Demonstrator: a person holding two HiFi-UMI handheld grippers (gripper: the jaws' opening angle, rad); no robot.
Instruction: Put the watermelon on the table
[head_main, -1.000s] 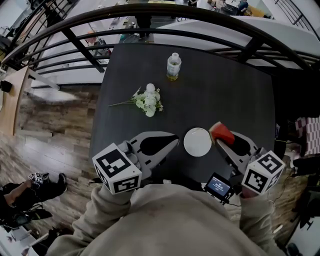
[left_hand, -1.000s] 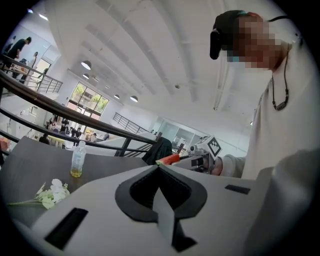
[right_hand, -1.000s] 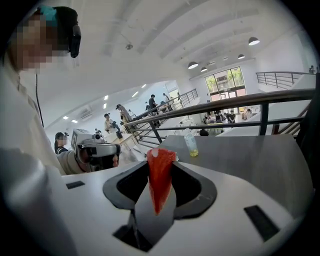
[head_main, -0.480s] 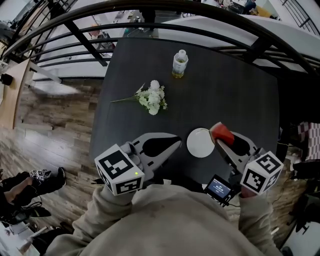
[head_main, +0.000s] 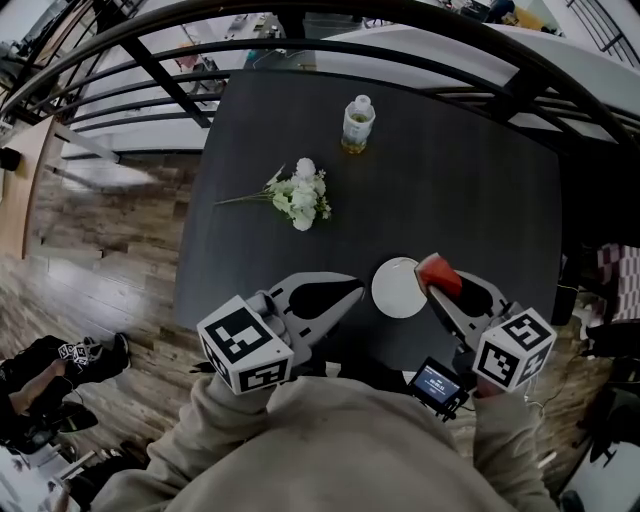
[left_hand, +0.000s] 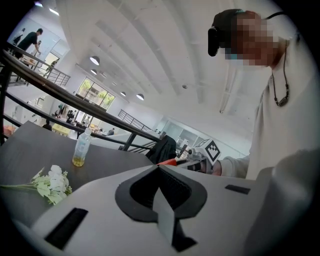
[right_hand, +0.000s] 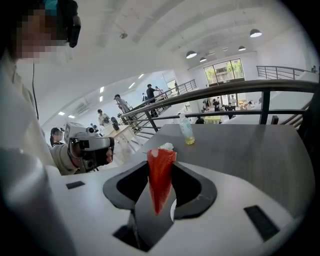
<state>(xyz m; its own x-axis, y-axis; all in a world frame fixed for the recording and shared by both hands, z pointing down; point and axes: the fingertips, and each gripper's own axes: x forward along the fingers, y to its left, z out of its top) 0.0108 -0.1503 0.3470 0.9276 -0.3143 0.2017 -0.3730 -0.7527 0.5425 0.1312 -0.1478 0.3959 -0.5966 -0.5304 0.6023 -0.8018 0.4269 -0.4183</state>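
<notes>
- While pinching the watermelon slice (right_hand: 160, 172), the right gripper (right_hand: 160, 165) is hovering over the table (head_main: 460, 180), just beside a white plate (head_main: 396, 288).
- The left gripper (left_hand: 159, 168) is holding its jaws together, empty.

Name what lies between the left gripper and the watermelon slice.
A white plate lies on the table between the left gripper and the watermelon in the right gripper, seen in the head view.

Table (head_main: 500, 200), right side: bare top, wide open front to back.
Plate (head_main: 397, 290): white, near front edge, filling the gap between left gripper (head_main: 352, 291) and right gripper (head_main: 433, 284).
Flowers (head_main: 298, 198): lying left of centre, well apart from plate.
Bottle (head_main: 357, 124): upright, far edge.
Railing (head_main: 517, 90): black bars beyond the far edge.
</notes>
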